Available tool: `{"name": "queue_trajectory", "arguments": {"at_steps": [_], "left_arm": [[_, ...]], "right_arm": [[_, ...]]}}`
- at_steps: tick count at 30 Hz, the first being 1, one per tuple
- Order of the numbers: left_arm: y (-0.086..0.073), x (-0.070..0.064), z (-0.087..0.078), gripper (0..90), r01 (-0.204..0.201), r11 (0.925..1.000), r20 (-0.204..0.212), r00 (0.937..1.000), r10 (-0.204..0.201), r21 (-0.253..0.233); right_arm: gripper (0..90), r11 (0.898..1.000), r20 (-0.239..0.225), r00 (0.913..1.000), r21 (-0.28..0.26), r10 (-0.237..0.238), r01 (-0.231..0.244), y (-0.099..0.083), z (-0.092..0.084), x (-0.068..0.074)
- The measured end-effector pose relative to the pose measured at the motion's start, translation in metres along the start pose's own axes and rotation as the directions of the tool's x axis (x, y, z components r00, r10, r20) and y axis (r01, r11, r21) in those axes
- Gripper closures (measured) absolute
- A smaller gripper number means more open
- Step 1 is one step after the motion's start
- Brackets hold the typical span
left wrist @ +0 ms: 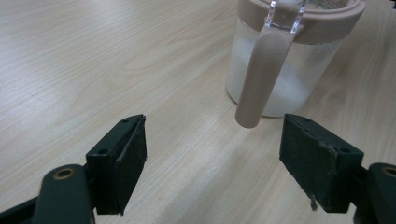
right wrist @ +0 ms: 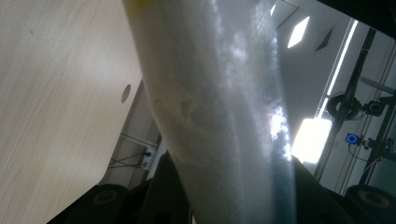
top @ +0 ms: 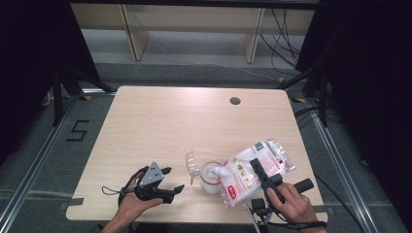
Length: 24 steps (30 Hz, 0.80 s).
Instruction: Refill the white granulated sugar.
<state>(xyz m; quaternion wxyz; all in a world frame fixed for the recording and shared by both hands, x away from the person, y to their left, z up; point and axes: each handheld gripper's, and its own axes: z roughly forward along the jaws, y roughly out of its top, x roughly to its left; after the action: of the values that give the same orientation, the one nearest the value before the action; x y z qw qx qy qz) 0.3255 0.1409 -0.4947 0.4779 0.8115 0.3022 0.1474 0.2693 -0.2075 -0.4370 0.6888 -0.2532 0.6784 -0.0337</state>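
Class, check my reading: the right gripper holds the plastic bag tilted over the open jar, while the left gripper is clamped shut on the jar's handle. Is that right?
Not quite. The left gripper is open, its jaws spread apart with the jar's handle ahead of them and untouched, as the left gripper view shows. The rest stands: the right gripper holds the plastic bag tilted over the open jar.

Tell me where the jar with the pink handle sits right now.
In the high view the jar stands near the table's front edge, between the open left gripper and the bag held by the right gripper.
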Motion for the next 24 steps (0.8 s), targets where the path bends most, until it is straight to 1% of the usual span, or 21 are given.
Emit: {"name": "queue_trajectory", "arguments": {"at_steps": [1,2,3,4,6,8,9,10,12,13,14,15,17,19,24], "left_arm": [[0.0,0.0,0.0,22.9,0.0,1.0,0.0,1.0,0.0,0.0],[0.0,-0.0001,-0.0001,22.9,0.001,1.0,-0.002,1.0,-0.001,0.001],[0.0,-0.0001,0.0,22.9,0.002,1.0,0.003,1.0,-0.002,0.002],[0.0001,0.0002,0.0,22.9,-0.003,1.0,0.002,1.0,0.003,0.001],[-0.0004,-0.0004,0.0004,22.9,0.014,0.9999,0.003,0.9999,-0.014,-0.004],[-0.0001,0.0002,0.0003,22.9,-0.001,1.0,0.002,1.0,0.001,-0.006],[-0.0002,-0.0004,0.0002,22.9,0.01,1.0,0.0,1.0,-0.01,-0.002],[0.0,0.0002,0.0,22.9,-0.001,1.0,0.001,1.0,0.001,0.001],[0.0,0.0001,0.0001,22.9,0.0,1.0,0.001,1.0,0.0,0.0],[0.0,0.0001,0.0001,22.9,0.0,1.0,0.001,1.0,0.0,0.0],[0.0,0.0001,0.0,22.9,0.0,1.0,0.001,1.0,0.0,0.0],[-0.0002,-0.0002,0.0001,22.8,0.009,1.0,0.001,1.0,-0.009,0.0],[-0.0002,-0.0005,0.0003,22.9,0.013,0.9999,0.001,0.9999,-0.013,0.0],[-0.0002,0.0,0.0002,22.9,0.001,1.0,0.0,1.0,-0.001,-0.006],[-0.0001,0.0002,0.0,22.9,-0.001,1.0,-0.001,1.0,0.001,-0.006]], "right_arm": [[78.8,1.0,-0.005,0.9998,0.003,0.018,-0.017,-0.0003,0.0001,0.0016],[78.8,1.0,-0.005,0.9998,0.003,0.018,-0.017,-0.0003,0.0001,0.0016],[78.8,1.0,0.002,1.0,-0.001,0.0,0.0,-0.0001,-0.0001,-0.0001],[78.9,1.0,0.002,1.0,-0.001,0.001,-0.001,0.0,-0.0001,-0.0001],[78.9,1.0,0.002,1.0,-0.001,0.003,-0.003,0.0,-0.0001,0.0],[78.9,1.0,0.0,1.0,-0.003,0.002,-0.002,0.0,0.0,0.0002],[79.0,1.0,0.0,1.0,-0.003,0.001,-0.001,0.0,0.0001,0.0002],[79.0,1.0,0.001,1.0,-0.003,0.003,-0.003,0.0,0.0,0.0001],[79.0,1.0,0.011,0.9999,-0.011,-0.006,0.007,0.0,0.0001,-0.0008],[79.0,1.0,0.011,0.9999,-0.011,-0.006,0.007,0.0,0.0001,-0.0008],[79.1,1.0,0.003,1.0,-0.003,0.004,-0.003,0.0,-0.0002,-0.0002],[79.1,1.0,0.004,1.0,-0.003,0.004,-0.004,-0.0001,-0.0003,-0.0002],[79.2,1.0,0.005,1.0,-0.005,0.004,-0.004,-0.0002,-0.0004,-0.0004],[79.3,1.0,0.005,1.0,-0.005,0.004,-0.004,-0.0002,-0.0004,-0.0004],[79.4,1.0,0.007,1.0,-0.005,0.005,-0.005,-0.0003,-0.0005,-0.0003]]}}
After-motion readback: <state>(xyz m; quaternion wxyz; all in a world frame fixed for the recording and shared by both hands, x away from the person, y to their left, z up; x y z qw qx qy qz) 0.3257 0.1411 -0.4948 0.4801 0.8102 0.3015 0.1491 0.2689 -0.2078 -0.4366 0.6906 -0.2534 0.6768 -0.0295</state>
